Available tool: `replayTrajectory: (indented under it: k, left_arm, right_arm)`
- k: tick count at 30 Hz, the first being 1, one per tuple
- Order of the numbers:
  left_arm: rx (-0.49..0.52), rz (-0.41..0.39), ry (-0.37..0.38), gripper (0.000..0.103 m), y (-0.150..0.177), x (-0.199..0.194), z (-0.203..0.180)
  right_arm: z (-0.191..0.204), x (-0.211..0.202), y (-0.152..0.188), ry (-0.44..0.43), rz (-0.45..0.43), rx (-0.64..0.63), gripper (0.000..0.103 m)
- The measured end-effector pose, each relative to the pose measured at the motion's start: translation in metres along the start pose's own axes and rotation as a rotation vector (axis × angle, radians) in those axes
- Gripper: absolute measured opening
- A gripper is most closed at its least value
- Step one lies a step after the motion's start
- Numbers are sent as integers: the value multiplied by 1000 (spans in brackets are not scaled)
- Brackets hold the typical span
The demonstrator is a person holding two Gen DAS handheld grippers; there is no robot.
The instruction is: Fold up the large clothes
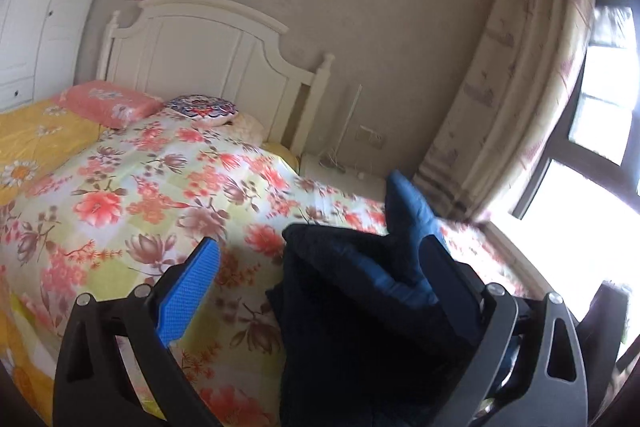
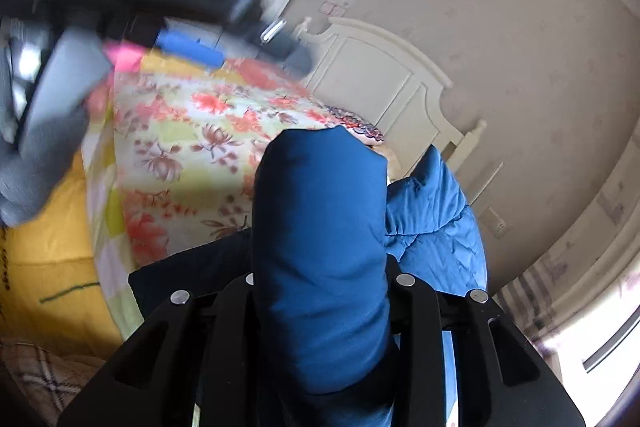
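Observation:
A dark blue padded jacket (image 1: 360,291) hangs above the bed. In the left wrist view it drapes over the right-hand finger of my left gripper (image 1: 320,247). The left-hand finger's blue pad (image 1: 188,291) stands bare and far from the cloth, so the jaws are wide open. In the right wrist view a thick fold of the jacket (image 2: 320,227) bulges up between the fingers of my right gripper (image 2: 320,275), which is shut on it and hidden at the tips. A lighter quilted part (image 2: 436,223) hangs to the right. The other gripper's blue pad (image 2: 188,47) shows blurred at upper left.
Below lies a bed with a floral quilt (image 1: 140,195), a pink pillow (image 1: 108,103) and a white headboard (image 1: 208,43). A white wardrobe (image 1: 40,7) stands left, a nightstand (image 1: 340,173), curtain (image 1: 520,87) and bright window right. A grey sleeve (image 2: 40,147) is at the left.

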State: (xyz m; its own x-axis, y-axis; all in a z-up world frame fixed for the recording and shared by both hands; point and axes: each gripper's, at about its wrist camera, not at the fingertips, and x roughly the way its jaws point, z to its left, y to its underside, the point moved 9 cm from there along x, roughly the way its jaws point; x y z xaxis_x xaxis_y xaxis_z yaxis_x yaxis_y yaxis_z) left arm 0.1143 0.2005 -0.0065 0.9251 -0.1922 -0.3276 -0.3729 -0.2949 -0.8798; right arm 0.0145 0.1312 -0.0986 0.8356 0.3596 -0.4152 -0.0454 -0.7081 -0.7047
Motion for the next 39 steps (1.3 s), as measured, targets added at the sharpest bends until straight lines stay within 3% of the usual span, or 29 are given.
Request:
replayTrajectory:
  k: [2, 3, 5, 9, 11, 13, 15, 17, 19, 21, 23, 25, 27, 30, 31, 33, 35, 39]
  left_arm:
    - [6, 3, -8, 99, -9, -2, 2]
    - [31, 10, -5, 99, -13, -2, -2]
    - [140, 50, 10, 100, -18, 2, -24]
    - [365, 164, 61, 100, -13, 42, -79]
    - [424, 258, 122, 100, -2, 74, -105]
    - [509, 405, 194, 100, 19, 111, -124]
    - [520, 463, 183, 100, 29, 140, -120]
    - [468, 591, 179, 100, 46, 177, -103]
    - [482, 620, 101, 100, 60, 204, -78]
    - [480, 620, 65, 101, 79, 223, -54]
    - [393, 606, 125, 101, 92, 228, -42]
    - [378, 558, 116, 101, 97, 221, -36]
    - [378, 523, 102, 101, 99, 218, -33]
    - [353, 513, 103, 101, 97, 219, -31]
    - [339, 519, 113, 101, 98, 220, -29]
    - [327, 526, 126, 101, 97, 222, -28]
    - [322, 532, 134, 101, 97, 227, -27]
    - [312, 537, 150, 101, 97, 230, -26]
  right_arm:
    - [50, 31, 22, 7, 49, -172, 33]
    - [65, 35, 31, 65, 41, -262, 34]
    - [75, 37, 33, 108, 44, -330, 35]
    - [71, 39, 32, 99, 66, -308, 38]
    - [73, 40, 35, 110, 72, -314, 39]
    - [74, 37, 38, 96, 60, -297, 41]
    - [76, 34, 40, 106, 54, -322, 43]
    - [76, 37, 40, 104, 41, -320, 44]
    - [76, 36, 41, 104, 33, -323, 45]
    - [76, 31, 42, 107, 24, -336, 47]
    - [75, 29, 43, 82, 37, -344, 49]
    - [70, 17, 44, -16, 50, -306, 49]
    - [55, -1, 43, -167, 52, -177, 51]
    - [31, -42, 34, -350, -45, -21, 69]
    - [19, -59, 32, -395, -85, 14, 81]
    - [-12, -76, 30, -385, -139, 47, 82]
    - [-50, -71, 32, -308, -142, 91, 79]
    - [-149, -12, 50, -238, -53, 309, 65]
